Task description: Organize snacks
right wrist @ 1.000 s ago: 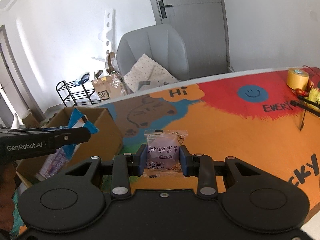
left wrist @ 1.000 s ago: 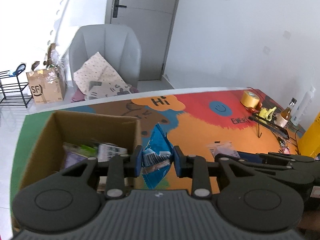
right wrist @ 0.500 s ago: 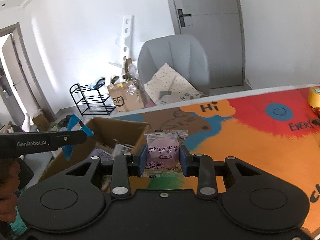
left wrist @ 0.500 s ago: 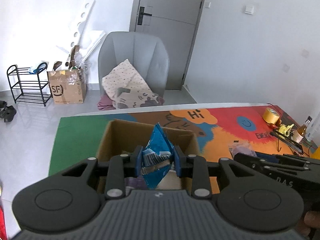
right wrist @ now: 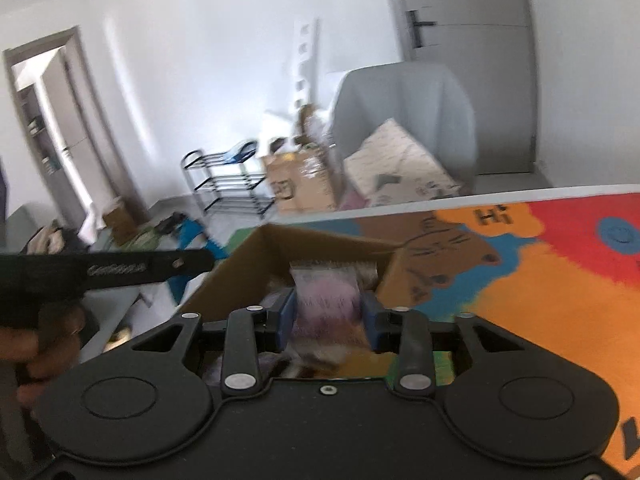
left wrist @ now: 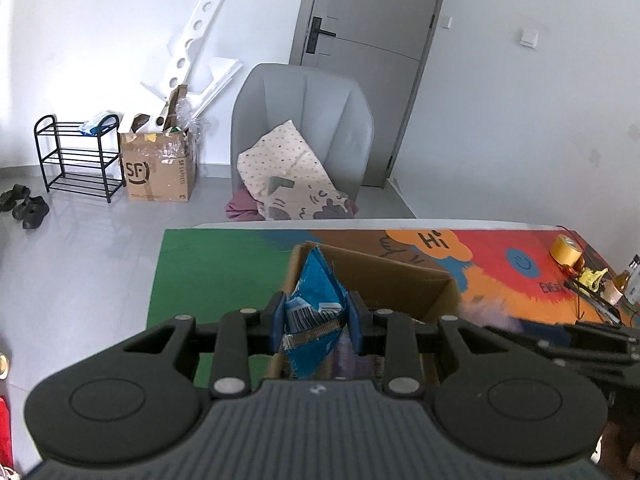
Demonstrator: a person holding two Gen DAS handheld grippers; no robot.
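My left gripper (left wrist: pixel 316 320) is shut on a blue snack packet (left wrist: pixel 314 300) and holds it above the left edge of an open cardboard box (left wrist: pixel 384 270) on the colourful table mat. My right gripper (right wrist: pixel 328 316) is shut on a purple snack packet (right wrist: pixel 326 300) and holds it over the same box (right wrist: pixel 280 248); this view is blurred by motion. The left gripper also shows in the right wrist view (right wrist: pixel 200 260), with the blue packet (right wrist: pixel 196 232) at its tip. The purple packet shows blurred in the left wrist view (left wrist: pixel 488 312).
A grey chair (left wrist: pixel 304 120) with a pillow stands behind the table. A tape roll (left wrist: pixel 566 250), a bottle (left wrist: pixel 620 280) and small items lie at the table's far right. On the floor are an SF carton (left wrist: pixel 160 168) and a black shoe rack (left wrist: pixel 76 156).
Both grippers have swung left with their packets. The left gripper is now over the box's left edge, and the right gripper has come over the box opening.
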